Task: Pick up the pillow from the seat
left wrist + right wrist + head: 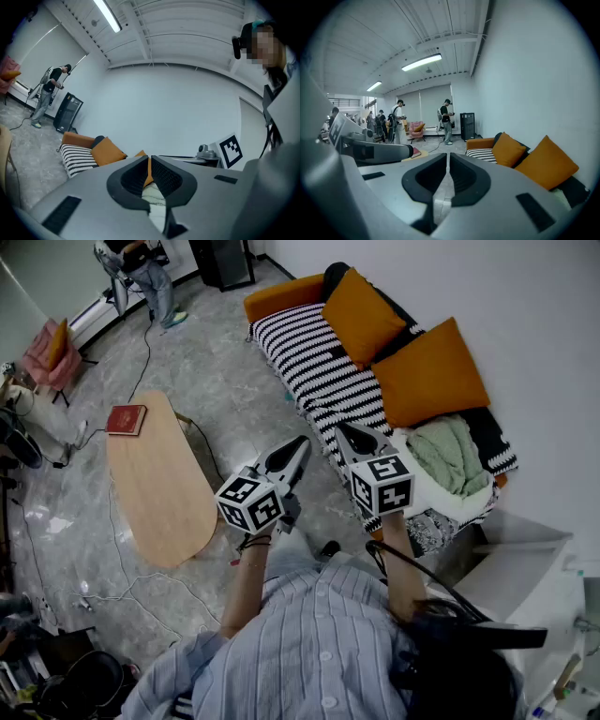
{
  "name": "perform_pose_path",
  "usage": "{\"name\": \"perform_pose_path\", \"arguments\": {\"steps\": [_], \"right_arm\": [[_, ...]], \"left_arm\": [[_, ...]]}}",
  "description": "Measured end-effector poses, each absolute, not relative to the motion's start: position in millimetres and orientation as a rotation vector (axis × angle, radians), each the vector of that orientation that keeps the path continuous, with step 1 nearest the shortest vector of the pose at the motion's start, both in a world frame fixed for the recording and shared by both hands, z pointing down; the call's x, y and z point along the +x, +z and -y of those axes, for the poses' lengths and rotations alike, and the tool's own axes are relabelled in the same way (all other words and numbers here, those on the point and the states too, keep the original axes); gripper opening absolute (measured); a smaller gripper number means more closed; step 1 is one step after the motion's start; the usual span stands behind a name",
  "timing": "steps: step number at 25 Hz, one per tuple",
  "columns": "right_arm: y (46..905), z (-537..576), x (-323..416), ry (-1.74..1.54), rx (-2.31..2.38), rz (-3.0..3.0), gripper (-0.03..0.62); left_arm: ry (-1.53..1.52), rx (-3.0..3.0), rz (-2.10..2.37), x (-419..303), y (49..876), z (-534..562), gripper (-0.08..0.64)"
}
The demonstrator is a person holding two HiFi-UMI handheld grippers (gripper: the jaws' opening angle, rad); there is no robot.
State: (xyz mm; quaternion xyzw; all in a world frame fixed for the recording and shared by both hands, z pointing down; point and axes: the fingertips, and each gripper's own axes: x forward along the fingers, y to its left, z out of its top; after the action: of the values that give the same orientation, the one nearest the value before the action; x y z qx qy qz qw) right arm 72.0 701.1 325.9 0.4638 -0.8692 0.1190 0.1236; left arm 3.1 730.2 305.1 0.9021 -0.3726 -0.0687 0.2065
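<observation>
Both grippers are held in the air in front of the person, near each other and well apart from the sofa seat. The left gripper (pixel 300 443) has its jaws pressed together with nothing between them; in the left gripper view (pixel 150 159) only the sofa shows behind the thin slit. The right gripper (pixel 341 428) also has its jaws pressed together and holds nothing (pixel 447 157).

The sofa (pixel 281 296) stands ahead of the grippers, covered with a black and white striped blanket (pixel 309 352). Two orange pillows lean on its backrest. The nearer orange pillow (pixel 429 371) is ahead and to the right of the right gripper (pixel 546 161). The farther orange pillow (pixel 361 315) is beyond it, further along the seat (pixel 508 149). No gripper touches either of them.

A green blanket (pixel 450 454) lies crumpled on the seat end to the right of the right gripper. To the left of the left gripper is a wooden tabletop (pixel 159 493), with a red book (pixel 127 418) on its far end.
</observation>
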Motion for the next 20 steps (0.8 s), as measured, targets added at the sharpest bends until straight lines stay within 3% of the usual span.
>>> {"name": "perform_pose_path", "arguments": {"steps": [20], "right_arm": [[338.3, -702.0, 94.3, 0.380, 1.433, 2.513, 0.035]], "left_arm": [[-0.117, 2.505, 0.993, 24.5, 320.9, -741.4, 0.011]]}}
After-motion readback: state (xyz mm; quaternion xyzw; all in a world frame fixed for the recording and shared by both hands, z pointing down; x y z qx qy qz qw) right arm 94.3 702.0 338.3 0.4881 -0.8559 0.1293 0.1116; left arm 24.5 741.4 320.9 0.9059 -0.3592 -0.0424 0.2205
